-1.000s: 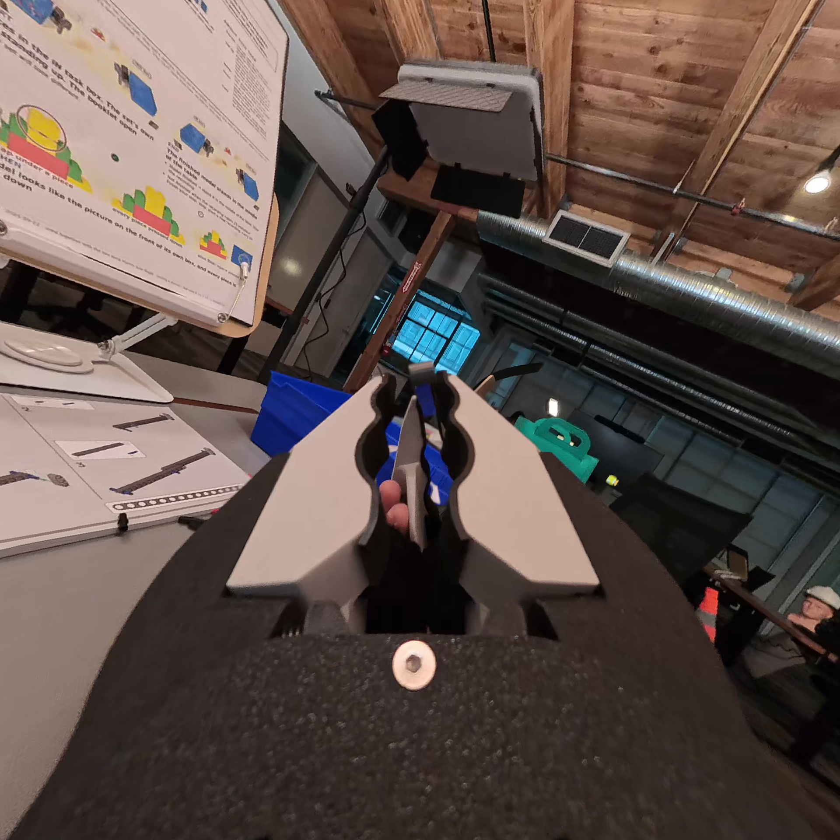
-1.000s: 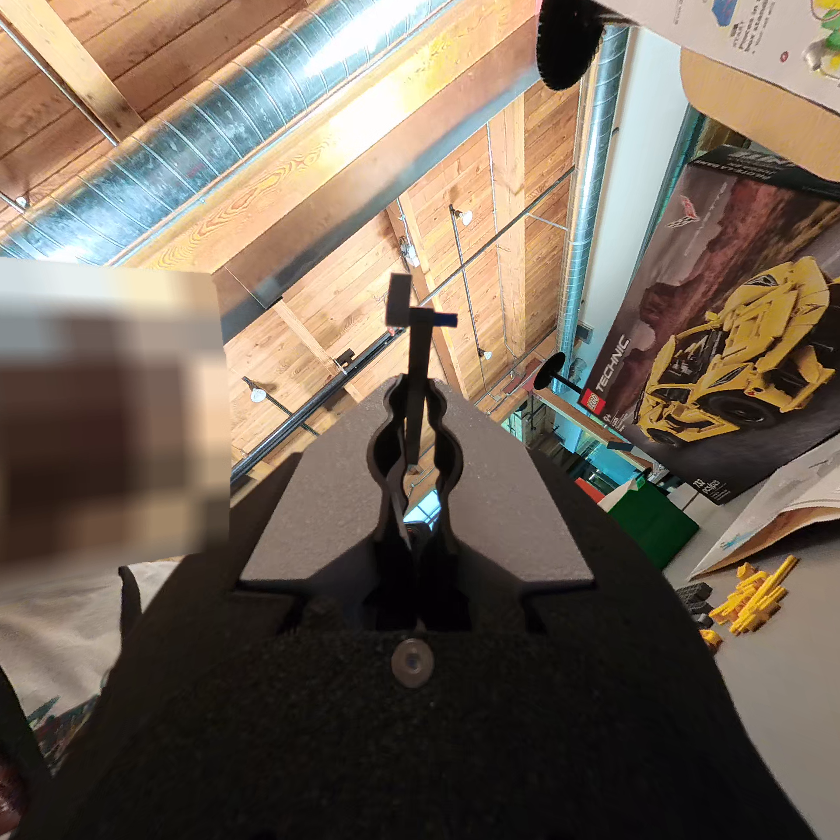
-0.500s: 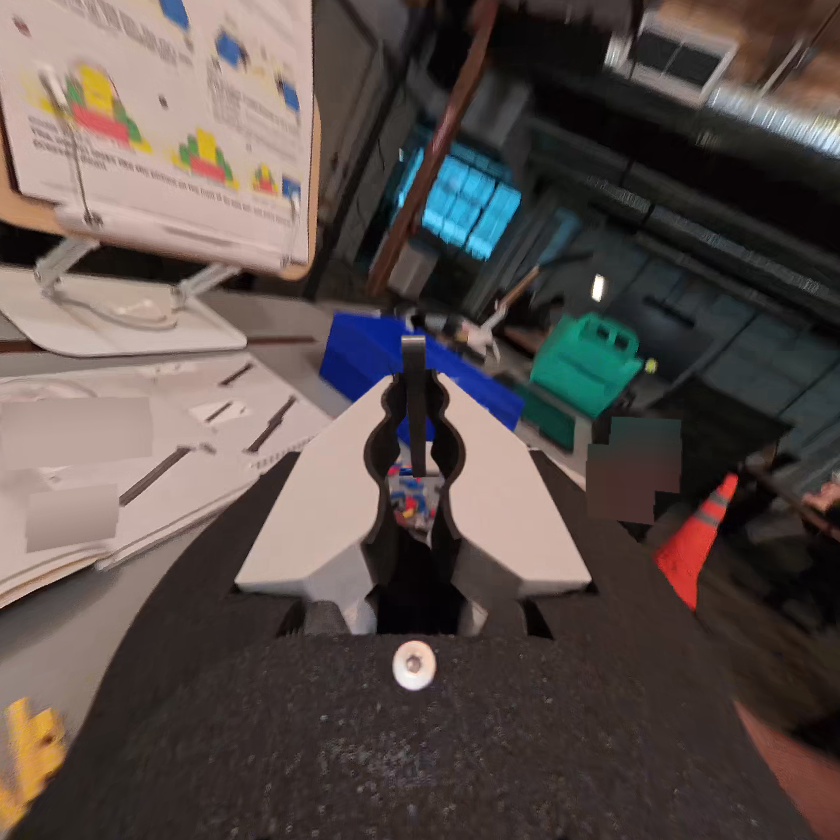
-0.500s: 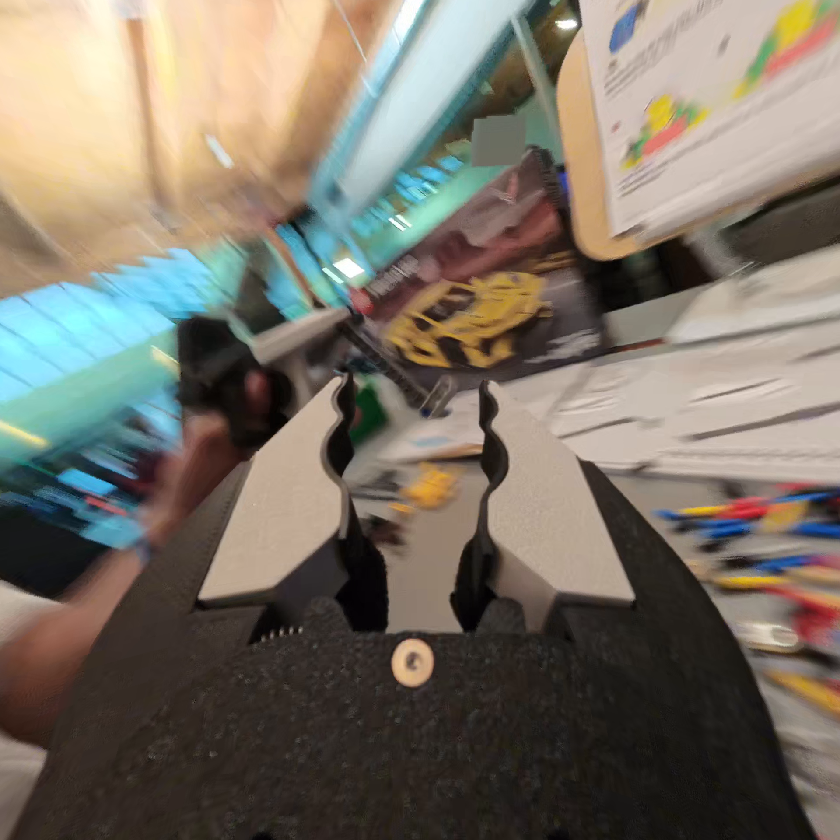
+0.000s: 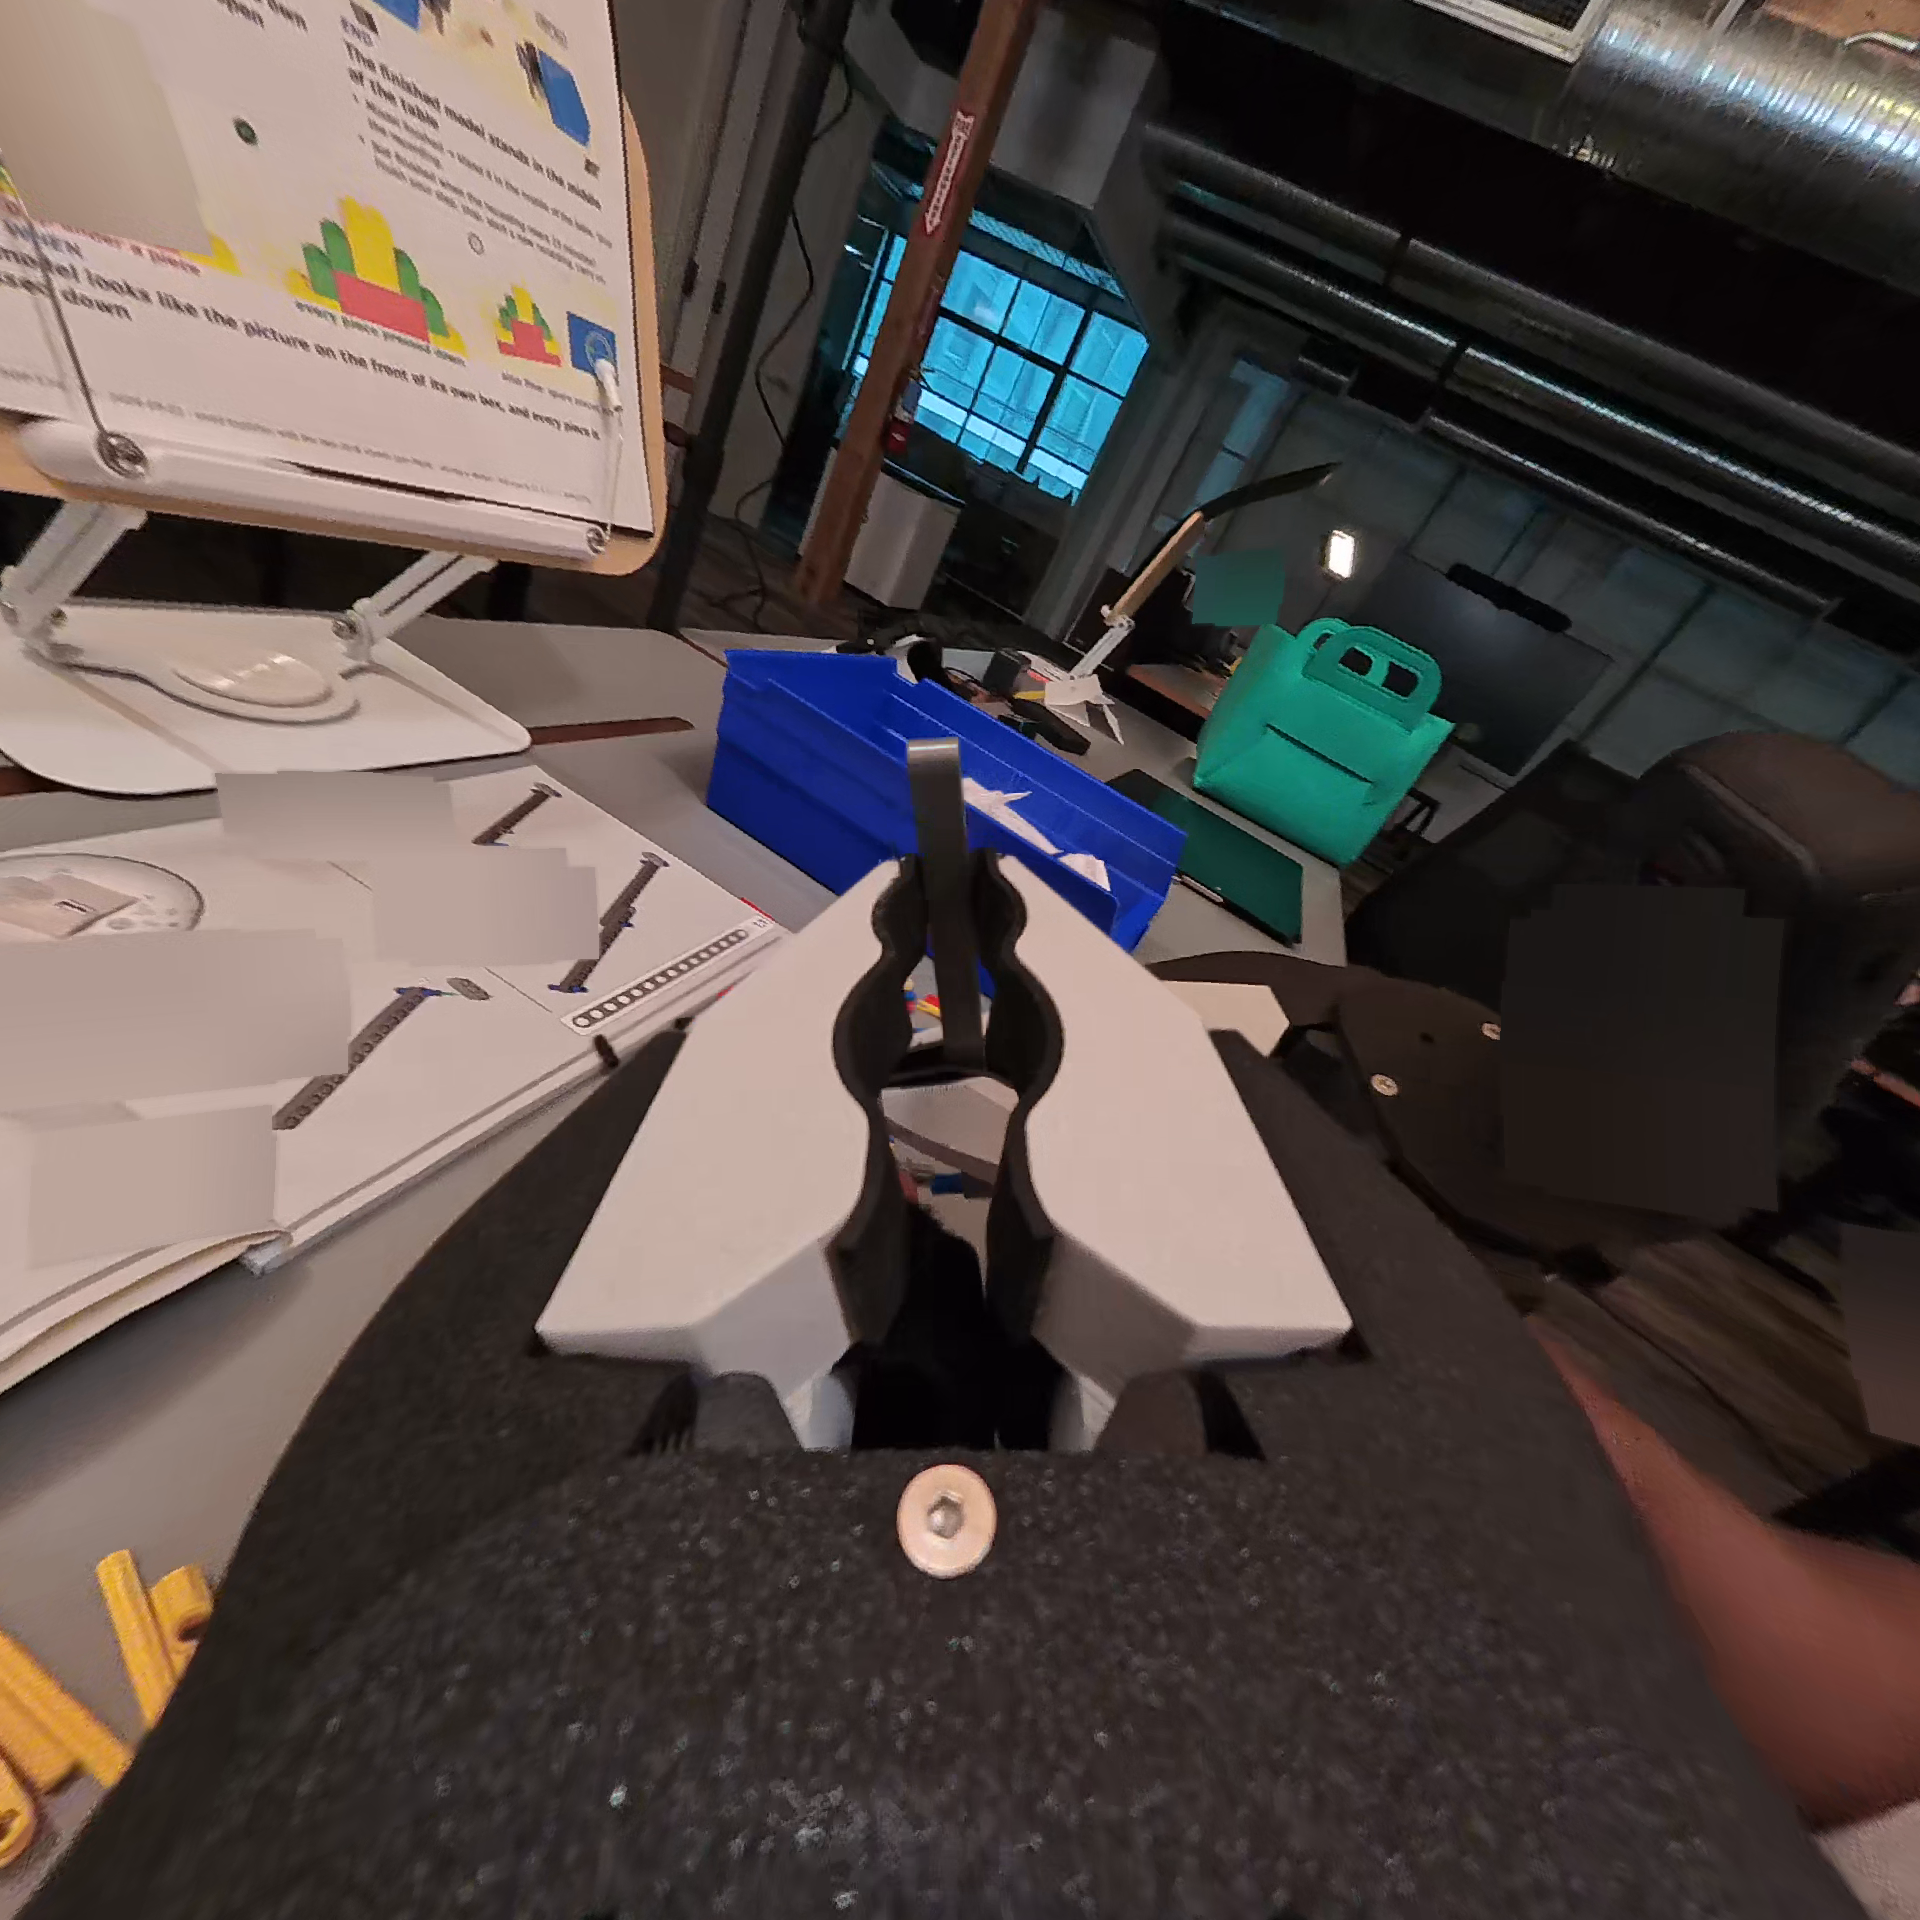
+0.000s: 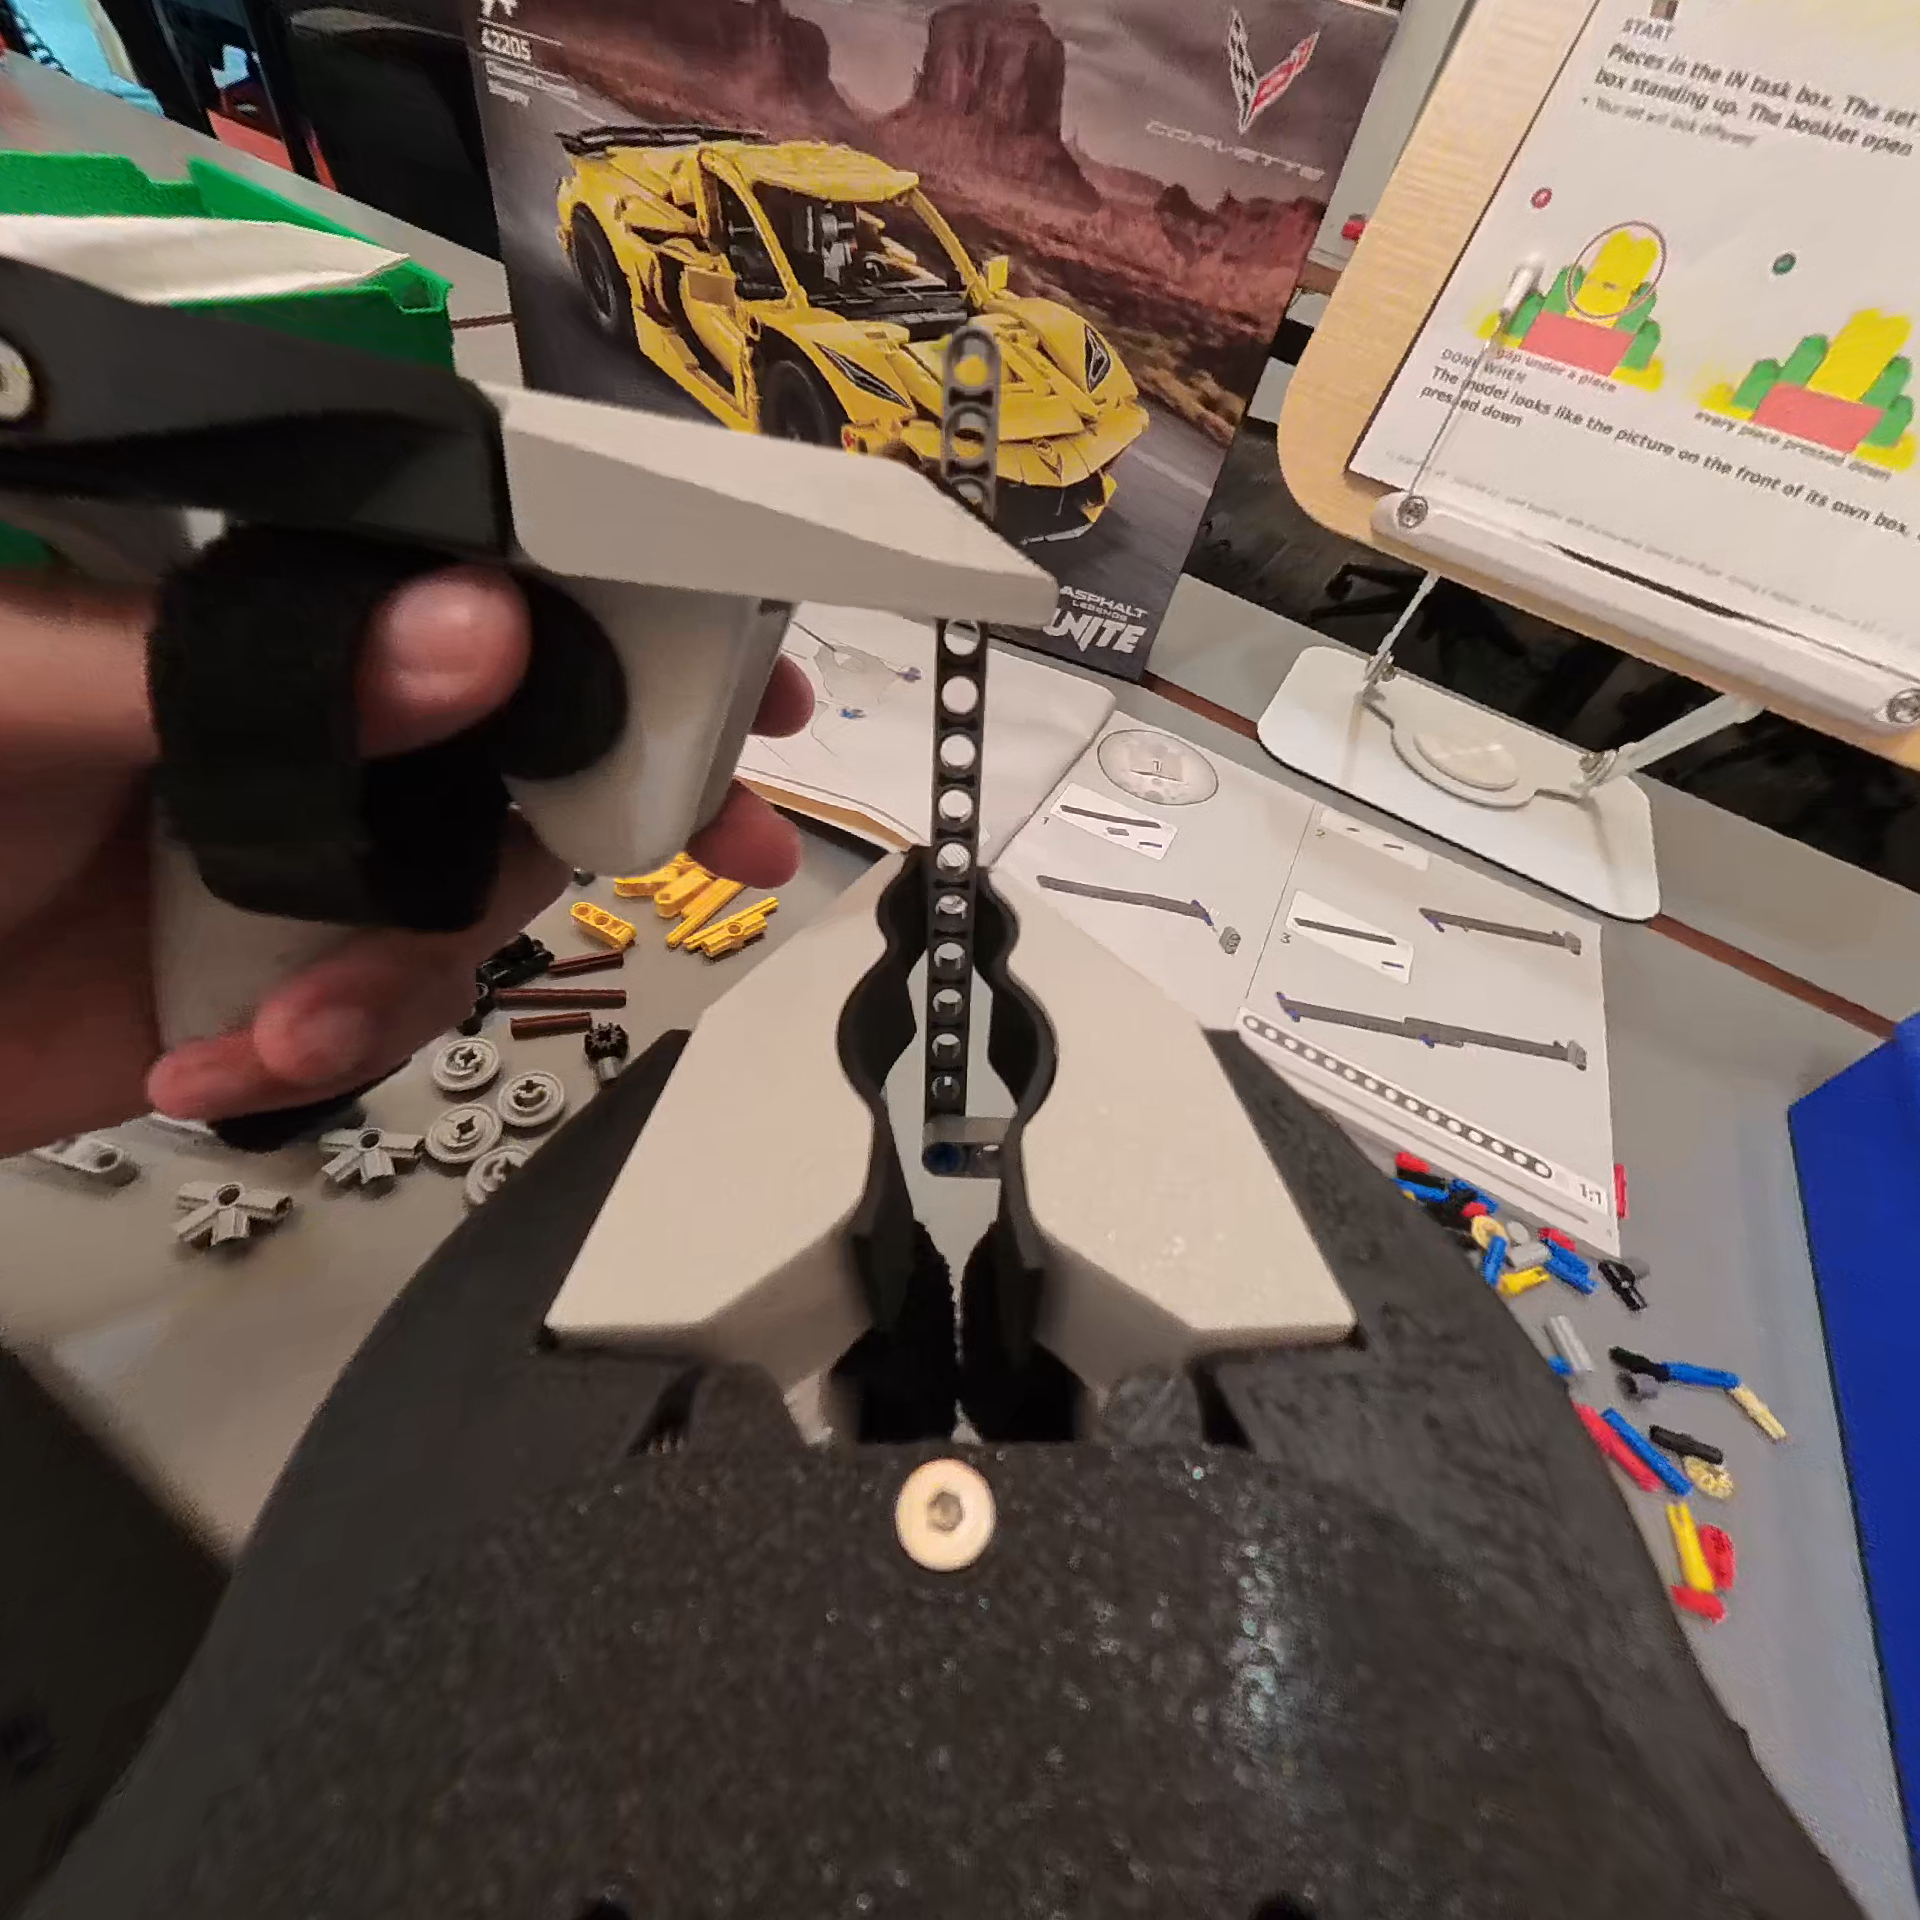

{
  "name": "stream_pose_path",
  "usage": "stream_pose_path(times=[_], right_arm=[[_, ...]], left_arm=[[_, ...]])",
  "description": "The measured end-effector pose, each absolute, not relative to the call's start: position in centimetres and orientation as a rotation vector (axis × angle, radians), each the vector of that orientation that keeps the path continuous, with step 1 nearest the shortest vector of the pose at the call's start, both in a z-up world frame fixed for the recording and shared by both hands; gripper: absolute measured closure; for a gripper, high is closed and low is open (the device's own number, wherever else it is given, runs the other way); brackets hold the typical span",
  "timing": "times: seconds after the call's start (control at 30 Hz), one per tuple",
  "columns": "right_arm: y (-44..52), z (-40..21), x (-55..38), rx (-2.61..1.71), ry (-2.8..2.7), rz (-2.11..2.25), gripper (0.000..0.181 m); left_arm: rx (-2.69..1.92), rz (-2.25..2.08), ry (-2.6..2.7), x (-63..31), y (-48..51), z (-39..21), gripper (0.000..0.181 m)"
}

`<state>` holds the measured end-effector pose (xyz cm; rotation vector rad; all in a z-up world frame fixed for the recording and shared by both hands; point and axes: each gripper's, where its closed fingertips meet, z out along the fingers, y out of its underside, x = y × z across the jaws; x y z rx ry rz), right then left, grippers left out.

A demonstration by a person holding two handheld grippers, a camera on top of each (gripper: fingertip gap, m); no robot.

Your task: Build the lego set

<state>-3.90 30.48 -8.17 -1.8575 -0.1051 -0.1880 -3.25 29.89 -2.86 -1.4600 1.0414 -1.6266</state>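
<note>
A long black beam with a row of holes (image 6: 961, 748) stands upright between both grippers. My right gripper (image 6: 948, 883) is shut on its lower part; a small grey connector with a blue pin (image 6: 961, 1143) sits at the beam's bottom end, inside the jaws. My left gripper (image 6: 977, 582), held by a hand, comes in from the left and is clamped on the beam higher up. In the left wrist view my left gripper (image 5: 945, 873) is shut on the beam (image 5: 935, 800), seen edge-on. The right gripper's black body (image 5: 1382, 1049) lies just beyond, to the right.
An open instruction booklet (image 6: 1351, 935), a set box with a yellow car (image 6: 831, 260) and a document stand (image 6: 1662, 312) stand behind. Yellow pieces (image 6: 686, 904), grey gears (image 6: 488, 1101) and coloured pins (image 6: 1538, 1247) lie on the table. A blue bin (image 5: 914, 790) is far right, a green bin (image 6: 260, 239) far left. Some 5 cm of space lies between my two pairs of fingers.
Both views have swung down from the ceiling to the table. My right gripper let go and opened half a second ago, and is now shut on the beam's lower part. The left kept hold.
</note>
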Motion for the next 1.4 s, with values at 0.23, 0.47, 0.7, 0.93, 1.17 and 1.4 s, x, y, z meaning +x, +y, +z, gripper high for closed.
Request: stream_pose_path(times=[0.23,0.47,0.7,0.93,1.17,1.4], right_arm=[[30.5,-8.6,-4.0,-1.872,-0.056,-0.166,0.175],[30.6,-8.3,-4.3,-1.855,-0.087,-0.128,0.174],[20.8,-9.9,1.9,-2.086,-0.111,-0.009,0.153],[14.6,-17.8,3.9,-2.341,-0.150,0.163,0.154],[15.7,-20.5,2.7,-2.399,-0.094,-0.127,0.164],[15.9,-21.4,2.6,-2.458,-0.094,-0.082,0.169]], left_arm=[[-1.448,-1.644,0.969,-3.2,30.2,-2.6,0.175],[-1.433,-1.678,0.933,-3.3,30.4,-2.4,0.175],[-1.312,-1.363,1.158,-3.2,32.7,-2.2,0.175],[-1.246,-1.384,1.122,-3.0,32.4,-3.4,0.174],[-1.202,-1.295,1.164,-3.2,32.0,-4.5,0.175],[-1.220,-1.336,1.157,-3.1,32.3,-4.8,0.175]])
